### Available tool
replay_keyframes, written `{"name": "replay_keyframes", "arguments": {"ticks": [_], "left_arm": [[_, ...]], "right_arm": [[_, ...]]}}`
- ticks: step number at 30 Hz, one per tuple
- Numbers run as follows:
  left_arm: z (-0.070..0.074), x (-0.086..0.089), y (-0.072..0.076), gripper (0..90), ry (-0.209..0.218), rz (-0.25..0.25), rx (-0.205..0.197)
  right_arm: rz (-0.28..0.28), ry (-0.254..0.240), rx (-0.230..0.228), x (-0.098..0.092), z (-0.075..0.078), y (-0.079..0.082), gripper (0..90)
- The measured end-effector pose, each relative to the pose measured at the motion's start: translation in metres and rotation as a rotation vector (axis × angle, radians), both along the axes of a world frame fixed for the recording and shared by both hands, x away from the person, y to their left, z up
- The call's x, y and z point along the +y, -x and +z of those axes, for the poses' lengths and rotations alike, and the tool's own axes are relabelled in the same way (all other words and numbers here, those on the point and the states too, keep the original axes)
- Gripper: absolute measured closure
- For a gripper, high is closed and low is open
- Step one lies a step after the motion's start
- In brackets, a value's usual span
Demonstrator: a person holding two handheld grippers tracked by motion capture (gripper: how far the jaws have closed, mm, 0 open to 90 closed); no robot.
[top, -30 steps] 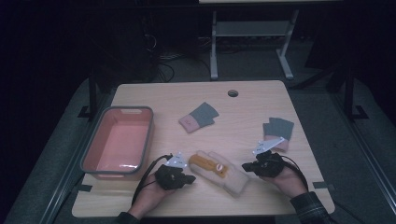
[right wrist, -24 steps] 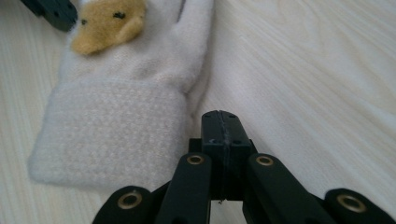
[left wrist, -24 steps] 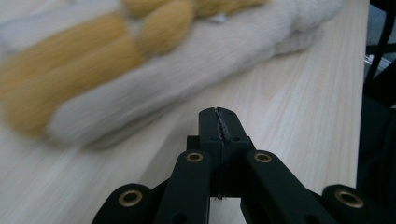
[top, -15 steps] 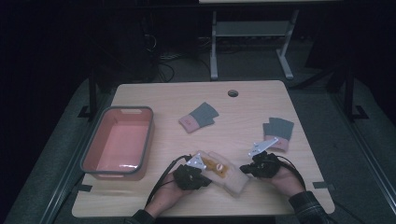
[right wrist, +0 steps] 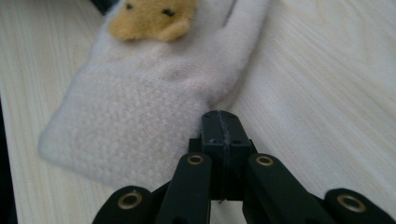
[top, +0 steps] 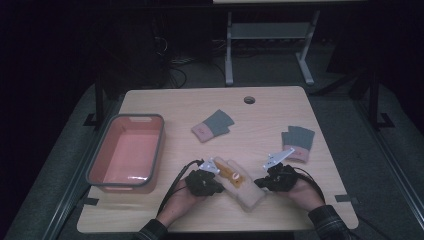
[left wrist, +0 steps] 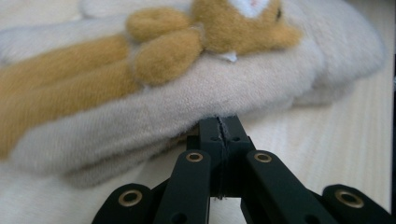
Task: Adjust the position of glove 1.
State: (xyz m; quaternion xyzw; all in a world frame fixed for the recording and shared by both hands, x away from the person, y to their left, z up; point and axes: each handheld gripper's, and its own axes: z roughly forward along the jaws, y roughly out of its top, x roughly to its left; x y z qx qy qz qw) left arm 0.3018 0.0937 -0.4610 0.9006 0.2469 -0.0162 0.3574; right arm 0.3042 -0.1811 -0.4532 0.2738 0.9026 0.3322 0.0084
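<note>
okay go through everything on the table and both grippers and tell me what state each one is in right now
Cream mitten: flat on the table, bear patch up, between both grippers.
Left gripper: jaws shut, tips at the mitten's edge; a pinch of fabric can't be confirmed.
Right gripper: jaws shut, tips at the mitten's edge.
Pink bin: upright, empty.
Grey-and-pink glove: lying flat, untouched.
Second grey-and-pink glove: lying flat, untouched.

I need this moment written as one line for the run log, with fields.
left gripper: shut at edge of cream glove | right gripper: shut at glove's other edge | glove: flat on table | pink bin: empty
</note>
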Motion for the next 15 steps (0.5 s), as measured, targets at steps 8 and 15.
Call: {"name": "replay_keyframes", "arguments": {"ticks": [8,15], "left_arm": [[0.001,-0.002,-0.017,89.1,-0.014,0.021,-0.012],[0.003,-0.004,-0.030,89.2,-0.017,0.040,-0.022]], "right_arm": [[0.031,-0.013,0.008,0.006,0.002,0.001,90.0],[0.062,-0.022,0.006,0.014,-0.001,0.002,90.0]]}}
